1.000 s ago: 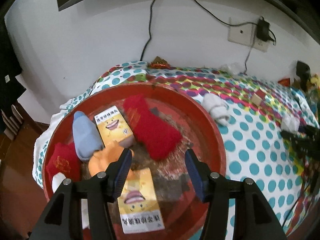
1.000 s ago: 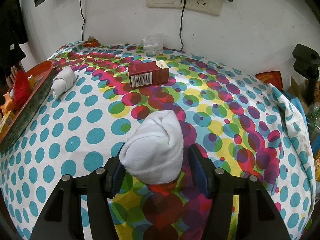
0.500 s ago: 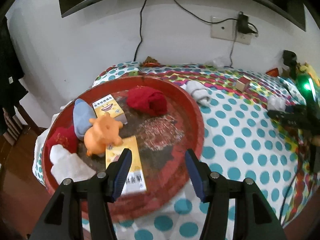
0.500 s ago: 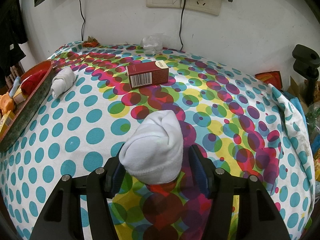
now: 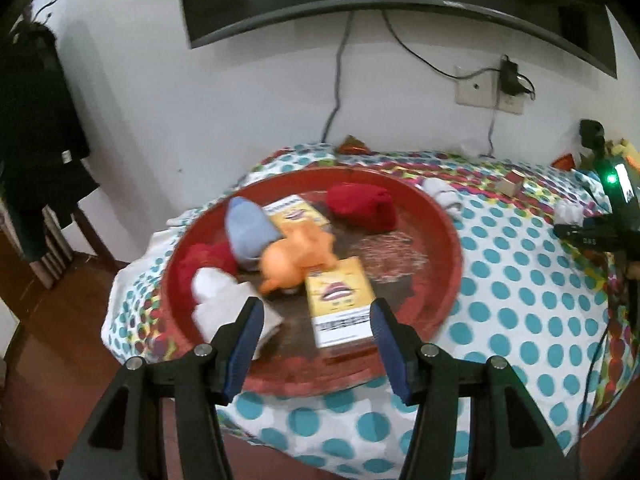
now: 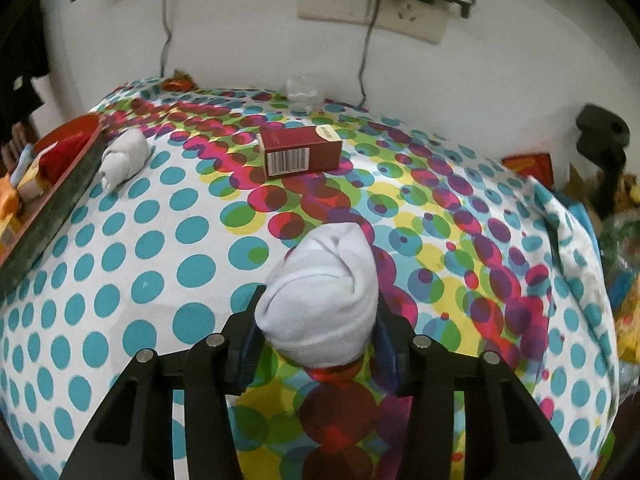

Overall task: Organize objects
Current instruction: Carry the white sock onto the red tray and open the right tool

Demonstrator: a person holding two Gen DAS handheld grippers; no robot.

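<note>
Socks and boxes fill your red tray at the left of the bench. Your left gripper hovers at its near rim, jaws wide with nothing gripped. Right of the tray lie a rolled grey sock and, farther right, a maroon box. Nearest you, your right gripper has just been closing, jaws pinching the white sock.

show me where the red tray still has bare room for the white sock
The tray's right half is bare, bordered by the red sock, the near yellow box and the right rim. Its left half is crowded: blue sock, orange toy, white cloth. The right gripper has just been closing on the white sock.
</note>
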